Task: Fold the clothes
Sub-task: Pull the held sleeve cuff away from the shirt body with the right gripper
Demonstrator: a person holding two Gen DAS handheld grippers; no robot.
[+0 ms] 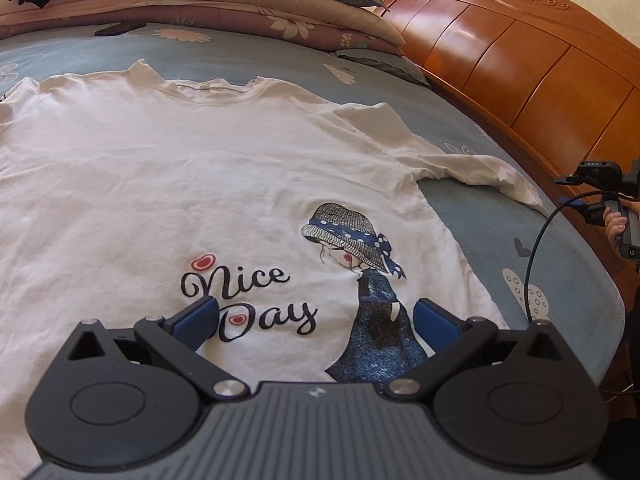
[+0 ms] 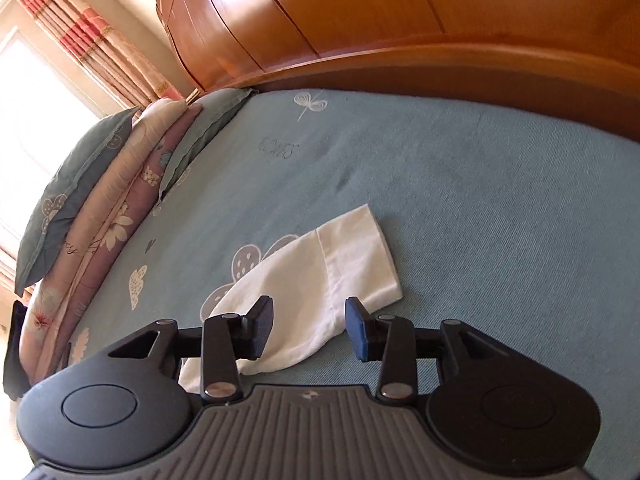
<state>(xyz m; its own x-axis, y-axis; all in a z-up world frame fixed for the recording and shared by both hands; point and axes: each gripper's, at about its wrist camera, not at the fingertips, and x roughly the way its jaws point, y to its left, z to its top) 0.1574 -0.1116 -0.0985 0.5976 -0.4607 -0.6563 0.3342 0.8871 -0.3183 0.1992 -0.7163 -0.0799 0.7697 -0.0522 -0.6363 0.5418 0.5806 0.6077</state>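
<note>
Blue bedsheet (image 1: 480, 216) under a white T-shirt (image 1: 160, 184) spread flat, print up, collar at 12 o'clock. Left gripper (image 1: 316, 316) over the hem at 6, jaws wide apart, empty. Right gripper (image 2: 310, 330) half-spread, straddling the sleeve (image 2: 320, 264), no grip. Wooden headboard (image 2: 360, 20) at 1.

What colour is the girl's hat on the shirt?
Grey check hat with a blue, white-dotted band, on the white T-shirt; left wrist view.

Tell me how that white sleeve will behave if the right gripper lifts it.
Likely floppy: the sleeve lies limp and creased on the bedspread. Probably light, thin cloth. It joins the T-shirt, so lifting may drag the body; the right gripper is open.
</note>
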